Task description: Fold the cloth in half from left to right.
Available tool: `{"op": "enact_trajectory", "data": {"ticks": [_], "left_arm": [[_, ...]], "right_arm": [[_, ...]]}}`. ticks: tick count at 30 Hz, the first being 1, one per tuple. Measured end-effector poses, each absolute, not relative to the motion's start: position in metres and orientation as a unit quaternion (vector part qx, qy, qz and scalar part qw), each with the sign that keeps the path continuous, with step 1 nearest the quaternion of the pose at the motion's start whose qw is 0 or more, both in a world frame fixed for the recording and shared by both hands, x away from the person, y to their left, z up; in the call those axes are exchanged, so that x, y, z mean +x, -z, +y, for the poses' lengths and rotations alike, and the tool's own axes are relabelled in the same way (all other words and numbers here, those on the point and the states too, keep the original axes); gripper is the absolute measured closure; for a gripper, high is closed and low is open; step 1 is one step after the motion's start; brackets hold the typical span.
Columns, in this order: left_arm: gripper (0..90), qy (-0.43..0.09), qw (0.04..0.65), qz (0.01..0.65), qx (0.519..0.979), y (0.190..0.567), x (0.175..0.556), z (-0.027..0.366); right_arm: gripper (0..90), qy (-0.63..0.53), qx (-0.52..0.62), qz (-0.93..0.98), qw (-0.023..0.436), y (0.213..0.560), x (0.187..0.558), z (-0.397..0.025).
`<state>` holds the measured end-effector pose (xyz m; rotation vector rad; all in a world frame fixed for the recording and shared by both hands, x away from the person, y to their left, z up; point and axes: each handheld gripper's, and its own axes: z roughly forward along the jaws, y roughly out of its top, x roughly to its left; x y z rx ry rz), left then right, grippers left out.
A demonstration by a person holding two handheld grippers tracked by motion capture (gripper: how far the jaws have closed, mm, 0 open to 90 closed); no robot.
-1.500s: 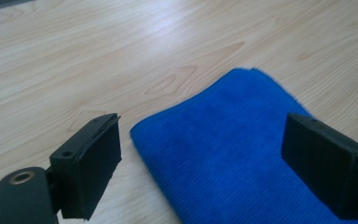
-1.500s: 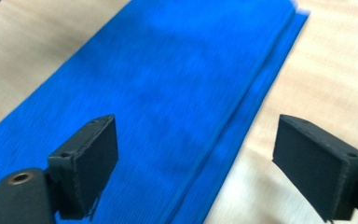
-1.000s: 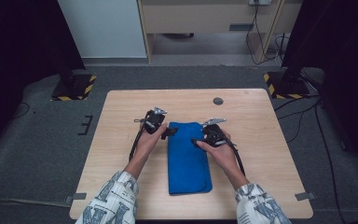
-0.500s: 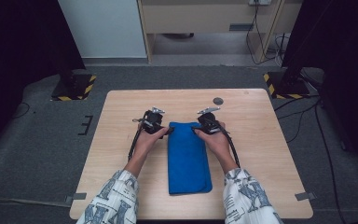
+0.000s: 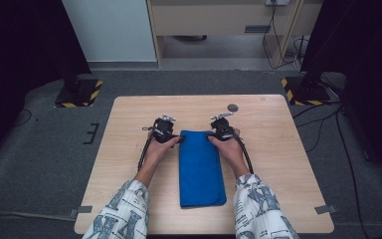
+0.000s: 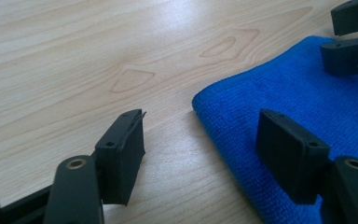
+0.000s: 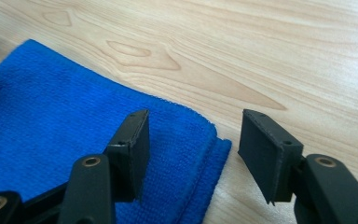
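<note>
At far corners of folded blue terry cloth (image 5: 201,169): soft, light, limp; left gripper (image 6: 200,154) and right gripper (image 7: 193,149) wide, straddling corners, nothing held.

No legible text or labels anywhere.

Wooden table (image 5: 278,149), small dark disc (image 5: 233,107) near its far edge, grey carpet (image 5: 45,164).

The light wooden counter (image 5: 129,149) carried a folded blue towel (image 5: 201,169), lying between the left gripper (image 5: 178,139) and right gripper (image 5: 210,136); a small dark disc (image 5: 233,107) sat just beyond the right gripper.
</note>
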<state>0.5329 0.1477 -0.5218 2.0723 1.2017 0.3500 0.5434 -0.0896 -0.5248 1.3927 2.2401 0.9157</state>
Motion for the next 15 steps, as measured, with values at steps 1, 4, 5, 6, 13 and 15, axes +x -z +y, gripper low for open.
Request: {"op": "enact_trajectory", "data": {"ticks": [1,4,5,6,13,15], "left_arm": [[33.9,-0.137,0.349,0.464,0.802,0.5237,0.5331,0.1455],[37.3,-0.136,0.350,0.465,0.802,0.5253,0.5338,0.1449],[38.2,-0.137,0.350,0.465,0.802,0.5266,0.5342,0.1450],[39.0,-0.137,0.350,0.465,0.801,0.5266,0.5343,0.1451],[66.1,-0.126,0.366,0.450,0.805,0.5277,0.5279,0.1438],[73.0,-0.121,0.371,0.450,0.803,0.5285,0.5266,0.1435]], "right_arm": [[42.5,-0.323,0.494,0.790,0.168,0.5268,0.5441,-0.0899],[44.9,-0.325,0.495,0.788,0.167,0.5270,0.5443,-0.0902],[48.2,-0.326,0.491,0.791,0.166,0.5268,0.5433,-0.0891],[53.6,-0.326,0.486,0.794,0.166,0.5267,0.5425,-0.0886],[80.7,-0.339,0.465,0.806,0.138,0.5257,0.5382,-0.0877],[83.2,-0.340,0.461,0.808,0.139,0.5253,0.5365,-0.0865]]}}
